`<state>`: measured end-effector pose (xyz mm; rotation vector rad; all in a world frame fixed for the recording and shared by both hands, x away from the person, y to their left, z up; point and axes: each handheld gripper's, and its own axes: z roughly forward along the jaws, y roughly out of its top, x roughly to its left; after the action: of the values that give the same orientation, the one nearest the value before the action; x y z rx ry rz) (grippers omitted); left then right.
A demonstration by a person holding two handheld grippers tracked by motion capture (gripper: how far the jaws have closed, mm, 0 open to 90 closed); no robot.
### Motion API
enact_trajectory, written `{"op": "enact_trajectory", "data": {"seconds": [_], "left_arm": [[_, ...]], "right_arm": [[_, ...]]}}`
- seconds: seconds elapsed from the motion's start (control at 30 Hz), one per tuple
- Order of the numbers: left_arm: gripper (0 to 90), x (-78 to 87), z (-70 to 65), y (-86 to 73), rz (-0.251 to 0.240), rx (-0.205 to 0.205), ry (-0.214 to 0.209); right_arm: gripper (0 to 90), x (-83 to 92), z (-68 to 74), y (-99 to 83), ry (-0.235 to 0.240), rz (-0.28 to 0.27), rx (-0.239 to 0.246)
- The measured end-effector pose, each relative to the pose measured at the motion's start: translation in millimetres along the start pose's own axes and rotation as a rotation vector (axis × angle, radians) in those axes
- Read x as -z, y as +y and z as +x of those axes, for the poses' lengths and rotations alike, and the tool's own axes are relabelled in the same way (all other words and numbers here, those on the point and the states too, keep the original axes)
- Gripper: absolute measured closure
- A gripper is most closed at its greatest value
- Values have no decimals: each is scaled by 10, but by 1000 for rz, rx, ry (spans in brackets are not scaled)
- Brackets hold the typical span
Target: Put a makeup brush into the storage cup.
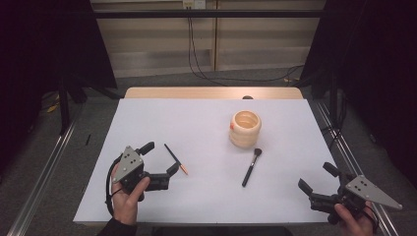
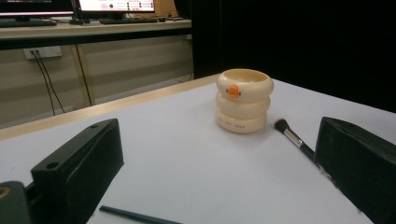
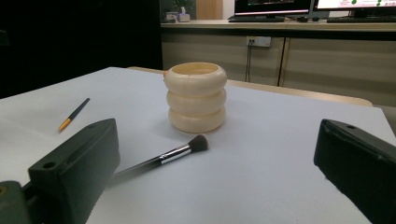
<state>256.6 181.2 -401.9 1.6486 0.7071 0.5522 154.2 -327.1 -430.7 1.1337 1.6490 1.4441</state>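
High view has the white table (image 1: pixel 206 196) under me, with the cream ringed pot (image 1: pixel 245 128) as my marker. Near its front lies the makeup brush (image 1: pixel 251 167), the pencil (image 1: pixel 175 159) well left. My left gripper (image 1: pixel 162 160) straddles that pencil, jaws wide; my right gripper (image 1: pixel 318 178), front-right, gapes empty.

Left tongs (image 1: pixel 161 160) gape beside pencil (image 1: pixel 175 159); brush (image 1: pixel 251 167) lies near cup (image 1: pixel 245 128).

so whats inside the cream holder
Nothing that shows. The holder stands upright with its mouth open, and the high view shows only bare inner wall. Its floor is hidden by the rim. The brush and the pencil lie outside it on the table.
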Motion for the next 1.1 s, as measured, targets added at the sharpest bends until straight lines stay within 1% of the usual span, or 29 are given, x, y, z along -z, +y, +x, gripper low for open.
{"op": "enact_trajectory", "data": {"seconds": [0.03,0.13,0.17,0.27,0.3,0.37,0.4,0.43,0.5,0.53,0.57,0.63,0.67,0.7,0.73,0.77,0.8,0.83,0.87,0.9,0.97,1.0,1.03,1.07,1.1], "left_arm": [[11,-24,6,13,7,-9,-1],[11,-85,-19,55,10,-3,-4],[12,-104,-24,73,8,-14,-6],[11,-149,-14,107,15,-5,3],[11,-171,4,117,15,0,-7],[16,-206,40,140,24,-9,3],[14,-229,58,150,19,-8,10],[14,-243,70,153,19,-7,7],[17,-282,93,147,35,5,14],[18,-306,117,138,50,-1,17],[18,-324,123,135,55,3,36],[18,-367,168,131,61,3,27],[18,-384,185,129,58,12,33],[18,-399,205,128,66,14,29],[17,-412,217,126,70,30,19],[18,-417,225,127,71,32,17],[18,-420,231,129,67,26,20],[18,-425,226,129,62,27,29],[19,-432,228,129,64,22,26],[18,-443,230,130,76,11,12],[18,-466,222,149,103,-9,21],[18,-475,232,164,109,-12,19],[18,-481,241,186,125,9,15],[18,-493,259,209,141,23,22],[17,-507,270,224,137,44,26]], "right_arm": [[0,-10,0,-1,1,0,4],[0,-30,10,4,10,5,3],[0,-38,16,5,10,6,2],[0,-39,23,2,14,8,7],[0,-32,22,1,11,6,7],[0,-9,7,-3,12,1,5],[0,-1,3,-1,6,4,1],[0,1,-5,-2,0,-3,6],[0,0,-6,-4,3,0,6],[0,-1,-2,-5,5,2,5],[0,4,0,-4,10,7,5],[0,-1,1,-6,7,5,8],[0,-5,1,-6,7,6,6],[0,-4,2,-5,9,6,6],[0,-5,5,-5,11,4,8],[0,-6,15,-5,9,10,5],[0,-13,17,-8,11,15,15],[0,-14,21,-7,20,19,15],[0,-14,31,-8,17,19,13],[0,-12,29,-11,24,17,13],[0,-7,21,-13,21,16,17],[0,3,14,-12,15,19,15],[0,2,12,-12,15,15,11],[0,4,8,-13,12,15,12],[0,4,4,-12,10,14,14]]}}
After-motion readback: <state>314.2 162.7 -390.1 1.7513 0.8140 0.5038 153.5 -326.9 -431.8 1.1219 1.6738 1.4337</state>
